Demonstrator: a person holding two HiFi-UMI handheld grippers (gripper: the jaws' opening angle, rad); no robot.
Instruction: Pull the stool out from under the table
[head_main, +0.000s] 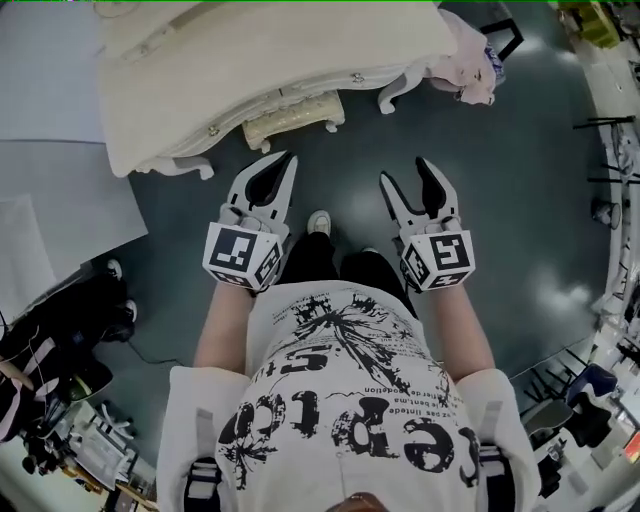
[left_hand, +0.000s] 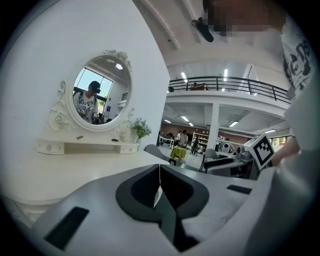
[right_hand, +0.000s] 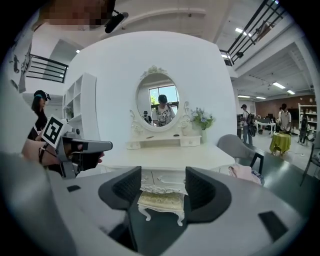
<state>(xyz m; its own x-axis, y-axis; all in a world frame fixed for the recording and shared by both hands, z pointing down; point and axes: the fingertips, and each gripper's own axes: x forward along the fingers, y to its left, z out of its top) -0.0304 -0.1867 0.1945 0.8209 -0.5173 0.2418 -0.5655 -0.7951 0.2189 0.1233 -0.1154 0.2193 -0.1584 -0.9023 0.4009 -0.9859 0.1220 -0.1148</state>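
In the head view my left gripper has its jaws pressed together on nothing, and my right gripper is spread wide and just as empty. Both hang in the middle of the frame, well apart from the stool, which sits at upper centre tucked beneath the front edge of the table. My shoe stands right in the line of the pull, so a hasty drag could run the stool into my foot. In the left gripper view the jaws of the left gripper meet in a thin seam, with only the tabletop and the mirror beyond and no stool to be seen. If I reach in like this, I think it will only bump the seat instead of taking hold. In the right gripper view the right gripper stands open with the stool framed in the gap, at lower centre and close under the table's drawer front. Lifting while I pull could knock the cushion against that front. Pulling from one side alone could slew the stool until a curled leg catches a table leg. The chair at the right edge leaves little room to swing that way.
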